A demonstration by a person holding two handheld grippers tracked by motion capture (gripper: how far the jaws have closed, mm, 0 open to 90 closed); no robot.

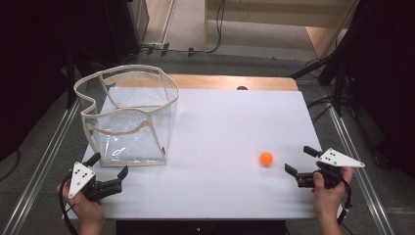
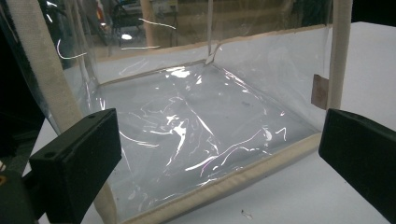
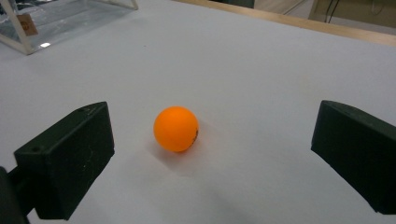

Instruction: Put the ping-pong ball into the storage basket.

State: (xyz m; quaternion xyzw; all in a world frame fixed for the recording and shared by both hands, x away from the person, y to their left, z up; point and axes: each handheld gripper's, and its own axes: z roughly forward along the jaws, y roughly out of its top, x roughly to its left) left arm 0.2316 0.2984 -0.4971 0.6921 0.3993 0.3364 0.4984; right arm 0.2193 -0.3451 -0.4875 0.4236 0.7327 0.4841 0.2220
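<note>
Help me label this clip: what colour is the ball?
Orange; the ball shows best in the right gripper view, lying between the open jaws.

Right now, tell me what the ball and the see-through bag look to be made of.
Orange ball: smooth matte plastic by its even sheen, likely hollow like a table-tennis ball. Bag: clear soft vinyl, glossy and creased with glare streaks, edged in beige fabric tape.

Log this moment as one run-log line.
left gripper: open, facing clear bag | right gripper: open, lined up on orange ball | ball on table, untouched
</note>
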